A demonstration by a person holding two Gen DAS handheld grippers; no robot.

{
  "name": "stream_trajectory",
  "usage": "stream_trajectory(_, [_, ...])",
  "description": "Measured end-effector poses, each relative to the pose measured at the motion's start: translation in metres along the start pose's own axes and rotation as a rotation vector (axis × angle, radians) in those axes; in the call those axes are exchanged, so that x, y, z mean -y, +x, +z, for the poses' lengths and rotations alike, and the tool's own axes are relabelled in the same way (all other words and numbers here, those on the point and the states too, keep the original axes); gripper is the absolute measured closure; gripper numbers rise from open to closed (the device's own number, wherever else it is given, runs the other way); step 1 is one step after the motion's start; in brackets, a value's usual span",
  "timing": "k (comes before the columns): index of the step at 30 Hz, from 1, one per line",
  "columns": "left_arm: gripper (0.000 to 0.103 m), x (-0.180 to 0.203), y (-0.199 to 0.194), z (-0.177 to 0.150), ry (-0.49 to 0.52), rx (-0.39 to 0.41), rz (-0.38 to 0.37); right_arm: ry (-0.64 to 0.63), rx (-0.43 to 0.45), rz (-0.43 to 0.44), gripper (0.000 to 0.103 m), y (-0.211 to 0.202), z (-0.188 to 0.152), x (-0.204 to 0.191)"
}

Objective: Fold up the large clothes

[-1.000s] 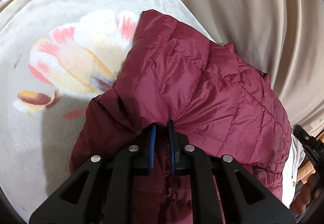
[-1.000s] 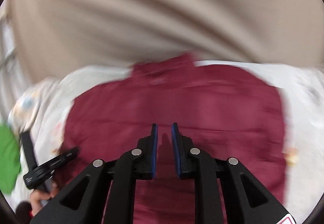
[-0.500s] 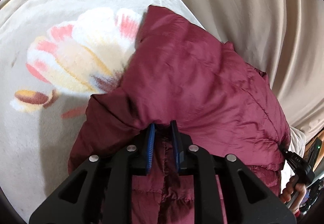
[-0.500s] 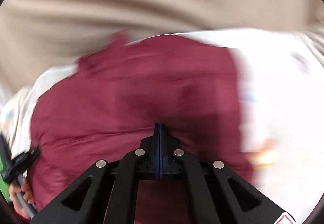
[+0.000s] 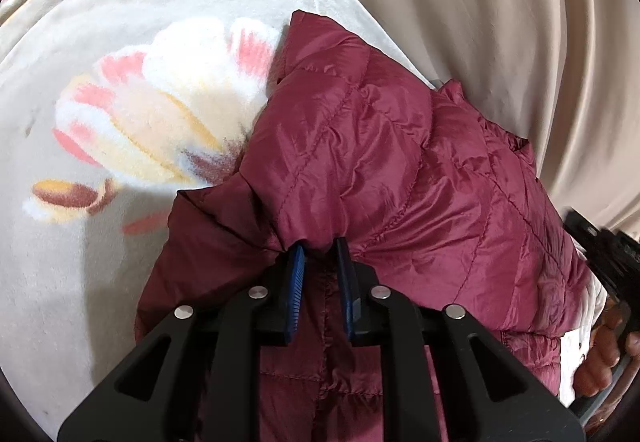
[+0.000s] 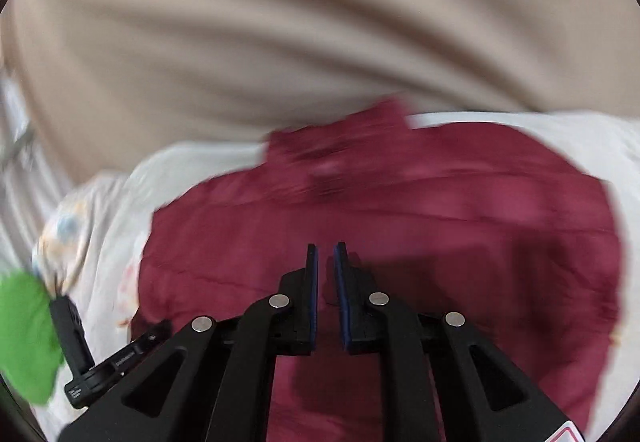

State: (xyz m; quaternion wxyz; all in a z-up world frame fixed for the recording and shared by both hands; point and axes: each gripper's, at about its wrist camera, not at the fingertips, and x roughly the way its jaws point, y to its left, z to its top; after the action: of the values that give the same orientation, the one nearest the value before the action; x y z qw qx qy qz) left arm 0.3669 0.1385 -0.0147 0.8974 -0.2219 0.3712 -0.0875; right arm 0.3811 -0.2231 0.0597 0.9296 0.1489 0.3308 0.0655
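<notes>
A maroon quilted puffer jacket (image 5: 400,178) lies on a cream floral blanket (image 5: 100,122). My left gripper (image 5: 320,246) is shut on a fold of the jacket and holds that flap over the rest of the garment; its tips are hidden under the cloth. In the right wrist view the jacket (image 6: 400,210) is blurred. My right gripper (image 6: 324,248) hovers just above it with a narrow gap between the jaws and nothing in them. The right gripper also shows at the right edge of the left wrist view (image 5: 604,262), held by a hand.
Beige curtain folds (image 5: 480,2) hang behind the bed edge. A green cloth (image 6: 24,338) sits at the far left of the right wrist view, next to the left gripper's handle (image 6: 76,346). Blanket shows left of the jacket.
My right gripper was shut half a second ago and has opened slightly, swinging back over the jacket's middle. My left gripper keeps its hold on the fold, nearly still.
</notes>
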Motion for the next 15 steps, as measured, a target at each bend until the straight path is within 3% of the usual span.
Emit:
stream_trajectory(2, [0.088, 0.000, 0.001, 0.000, 0.000, 0.000, 0.000, -0.038, -0.043, 0.010, 0.091, 0.024, -0.007, -0.025])
stream_trajectory(5, [0.088, -0.001, 0.001, 0.000, 0.001, 0.000, 0.000, -0.077, -0.106, -0.044, 0.095, 0.076, -0.014, -0.042])
stream_trajectory(9, [0.088, -0.001, 0.002, 0.000, -0.002, 0.001, 0.000, -0.099, -0.111, -0.084, 0.100, 0.084, -0.009, -0.048])
stream_trajectory(12, [0.088, 0.003, 0.003, -0.001, -0.005, 0.006, 0.007, -0.057, -0.056, -0.006, 0.091, 0.061, -0.001, -0.060])
stream_trajectory(15, [0.088, 0.006, 0.004, -0.003, 0.004, 0.009, 0.022, -0.078, -0.075, 0.098, 0.091, 0.061, 0.005, -0.094])
